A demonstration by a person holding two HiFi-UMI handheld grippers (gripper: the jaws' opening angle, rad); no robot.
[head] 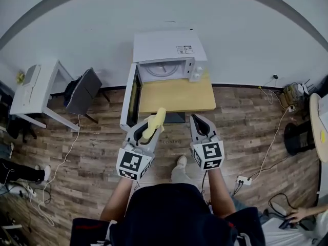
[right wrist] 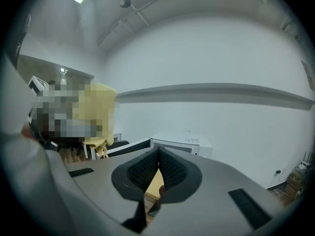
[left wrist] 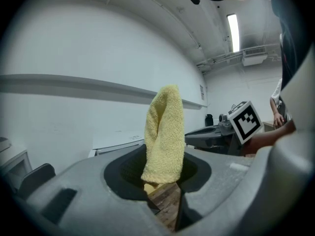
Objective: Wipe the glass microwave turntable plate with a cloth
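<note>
In the head view a white microwave (head: 169,55) stands at the back of a wooden table (head: 177,96), its door (head: 130,99) swung open to the left. The glass turntable plate (head: 163,69) shows inside its cavity. Short of the table's front edge, my left gripper (head: 148,123) is shut on a yellow cloth (head: 155,123), which stands up out of the jaws (left wrist: 165,132). My right gripper (head: 201,127) is beside it, shut with nothing in it; its ribbed pads (right wrist: 170,168) meet. The cloth (right wrist: 109,117) and the microwave (right wrist: 182,144) also show in the right gripper view.
A white desk (head: 36,86) and a dark chair (head: 82,91) stand to the left of the table. Cables and a power strip (head: 243,180) lie on the wood floor at right. A round table edge (head: 320,127) is far right. Another person's hand (head: 297,214) shows at lower right.
</note>
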